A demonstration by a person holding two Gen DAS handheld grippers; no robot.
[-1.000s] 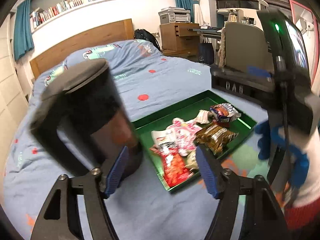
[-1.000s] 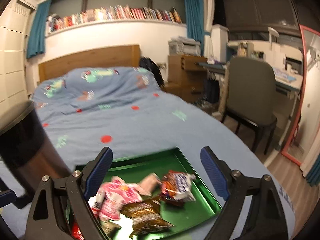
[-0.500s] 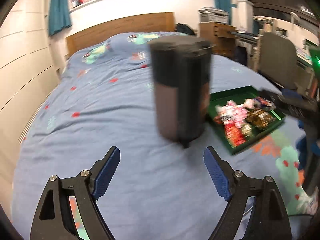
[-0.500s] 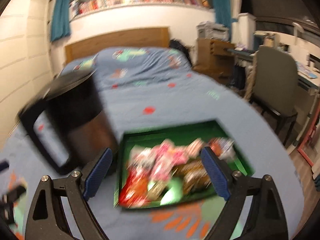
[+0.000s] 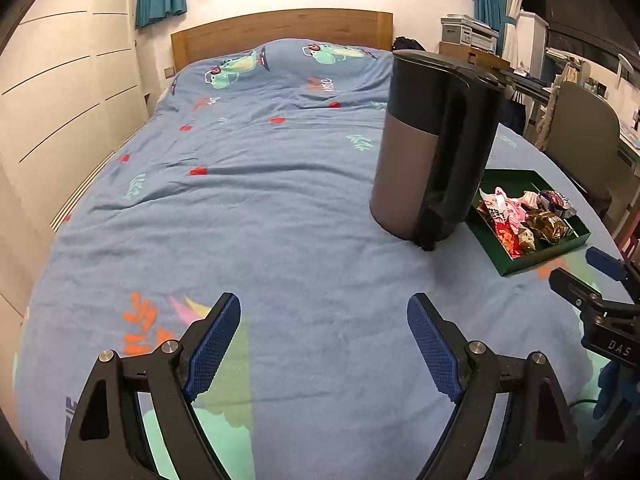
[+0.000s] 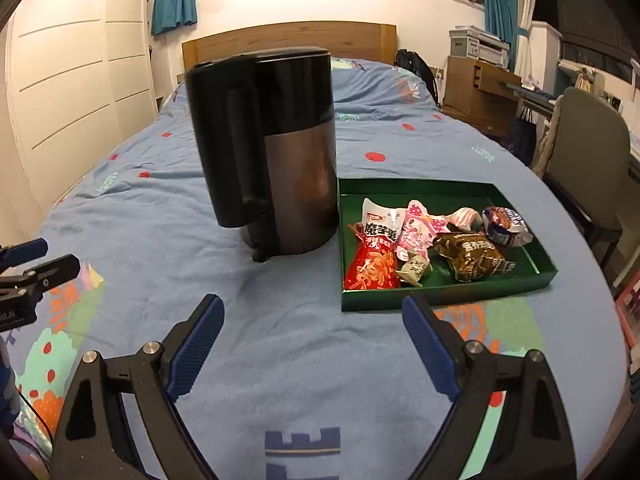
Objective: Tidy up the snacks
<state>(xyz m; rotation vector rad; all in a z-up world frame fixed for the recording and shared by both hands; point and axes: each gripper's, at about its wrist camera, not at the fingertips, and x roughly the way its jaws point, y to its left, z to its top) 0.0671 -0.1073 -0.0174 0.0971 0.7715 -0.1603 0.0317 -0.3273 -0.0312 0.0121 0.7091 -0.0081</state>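
A green tray [image 6: 520,286] lies on the blue bed and holds several snack packets: a red-and-white one [image 6: 374,256], a pink one [image 6: 420,230], a brown one [image 6: 474,256] and a dark blue one [image 6: 506,226]. A tall black and grey lidded bin [image 6: 276,152] stands upright just left of the tray. My right gripper [image 6: 312,344] is open and empty, in front of bin and tray. My left gripper [image 5: 324,344] is open and empty, left of the bin [image 5: 432,148]; the tray [image 5: 540,260] shows at its right.
The blue patterned bedspread [image 5: 240,220] covers the bed, wooden headboard [image 5: 280,32] at the far end. A grey chair [image 6: 588,152] and desk stand off the right side. White wardrobe panels [image 5: 60,100] run along the left. The right gripper's tip [image 5: 600,276] shows in the left view.
Both grippers have pulled back from the tray and bin, toward the foot of the bed. The bin now stands upright and still beside the tray. Both views have steadied.
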